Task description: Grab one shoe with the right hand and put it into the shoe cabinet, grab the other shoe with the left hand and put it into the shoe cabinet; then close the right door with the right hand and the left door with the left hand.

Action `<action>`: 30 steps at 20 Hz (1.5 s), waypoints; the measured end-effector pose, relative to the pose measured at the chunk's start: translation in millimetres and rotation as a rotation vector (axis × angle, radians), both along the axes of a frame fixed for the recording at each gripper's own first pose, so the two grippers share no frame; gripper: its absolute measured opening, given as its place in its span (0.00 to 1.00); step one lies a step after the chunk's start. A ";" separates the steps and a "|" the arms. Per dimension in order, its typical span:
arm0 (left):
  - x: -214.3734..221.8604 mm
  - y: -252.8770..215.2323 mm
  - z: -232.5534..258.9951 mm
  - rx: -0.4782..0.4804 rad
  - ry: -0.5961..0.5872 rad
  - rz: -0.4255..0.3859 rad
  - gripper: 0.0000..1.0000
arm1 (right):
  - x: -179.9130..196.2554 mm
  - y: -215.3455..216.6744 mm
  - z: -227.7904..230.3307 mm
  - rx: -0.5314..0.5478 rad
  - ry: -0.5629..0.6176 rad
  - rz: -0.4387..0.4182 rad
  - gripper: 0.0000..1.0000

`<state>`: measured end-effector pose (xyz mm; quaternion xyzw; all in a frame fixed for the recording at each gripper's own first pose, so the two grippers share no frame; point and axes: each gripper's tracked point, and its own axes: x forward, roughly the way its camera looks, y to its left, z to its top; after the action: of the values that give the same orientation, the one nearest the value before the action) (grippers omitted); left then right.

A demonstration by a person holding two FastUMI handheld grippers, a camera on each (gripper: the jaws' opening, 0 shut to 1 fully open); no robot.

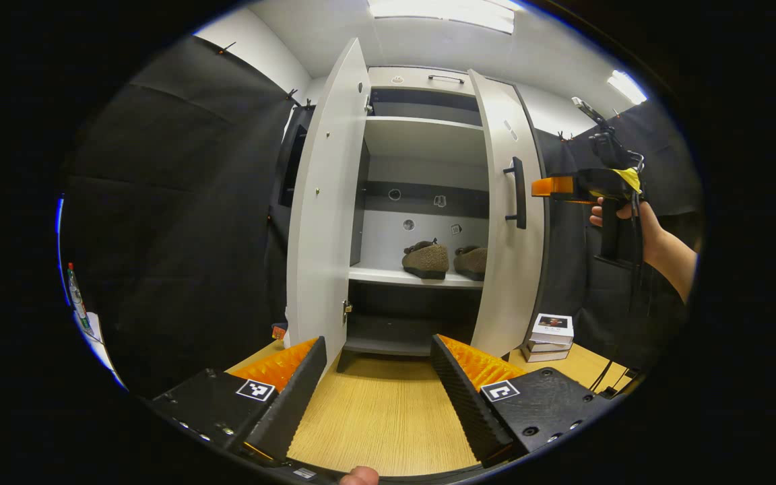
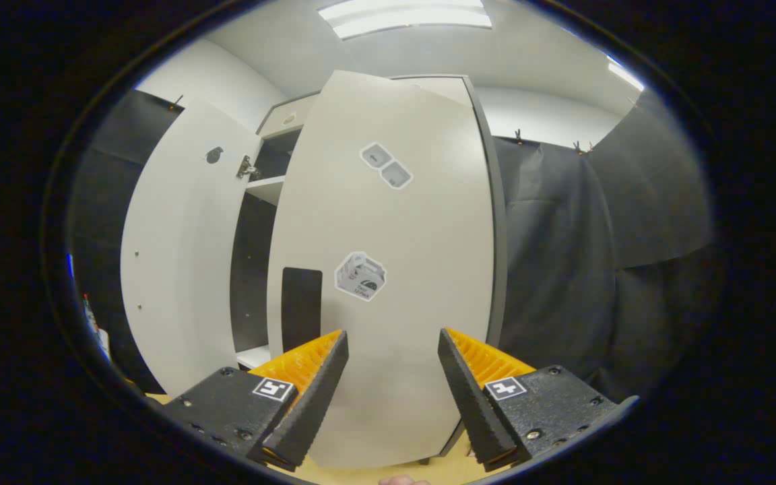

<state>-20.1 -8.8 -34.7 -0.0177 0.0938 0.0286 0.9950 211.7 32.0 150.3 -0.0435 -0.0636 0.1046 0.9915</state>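
Two brown shoes (image 1: 426,259) (image 1: 472,261) stand side by side on the middle shelf (image 1: 388,275) of the white shoe cabinet (image 1: 422,135). Its left door (image 1: 324,215) stands wide open. The right door (image 1: 506,269) is swung partly inward, its black handle (image 1: 517,192) facing out. My left gripper (image 1: 378,350) is open and holds nothing, low in front of the cabinet. My right gripper (image 1: 553,187), held by a hand (image 1: 613,212), is level with the handle, just right of it. In the right gripper view the right gripper (image 2: 393,343) is open, close to the right door (image 2: 395,236) with its stickers and handle (image 2: 300,300).
A stack of small white boxes (image 1: 550,333) lies on the wooden surface (image 1: 381,411) by the right door's foot. A bottle (image 1: 77,296) stands at the far left. Black cloth walls close in both sides. The left door (image 2: 179,256) also stands in the right gripper view.
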 end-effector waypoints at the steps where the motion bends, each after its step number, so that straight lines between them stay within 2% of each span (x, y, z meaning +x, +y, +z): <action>1: -0.4 -1.1 0.0 -0.001 -0.002 -0.006 0.95 | -12.8 -0.9 -1.1 -0.011 -0.009 -0.002 0.89; 6: 1.8 -12.0 0.9 -0.009 0.001 -0.047 0.95 | -66.6 3.2 -19.5 -0.036 -0.024 -0.035 0.89; 10: 1.3 -25.4 1.6 -0.026 0.006 -0.080 0.95 | -106.1 11.3 -66.4 -0.013 0.024 -0.048 0.90; 14: 3.4 -32.3 2.0 -0.024 0.004 -0.105 0.95 | -131.4 10.4 -122.0 -0.015 0.060 -0.098 0.90; 20: 2.3 -40.0 3.4 -0.018 0.006 -0.126 0.95 | -162.8 4.8 -193.9 -0.037 0.188 -0.125 0.90; 26: 2.2 -46.0 1.4 -0.048 0.027 -0.134 0.95 | -187.3 -7.5 -231.8 -0.018 0.216 -0.190 0.90; 28: 4.4 -44.1 16.6 -0.079 0.000 -0.140 0.95 | -192.6 -8.3 -229.1 0.010 0.218 -0.192 0.90; 30: 10.8 -29.3 49.5 -0.101 -0.070 -0.111 0.95 | -194.8 -13.6 -222.2 0.023 0.198 -0.206 0.90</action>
<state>-9.3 -38.1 14.8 -0.0639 0.0610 -0.0321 0.9956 16.9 18.4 -71.9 -0.0280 0.0379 0.0054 0.9989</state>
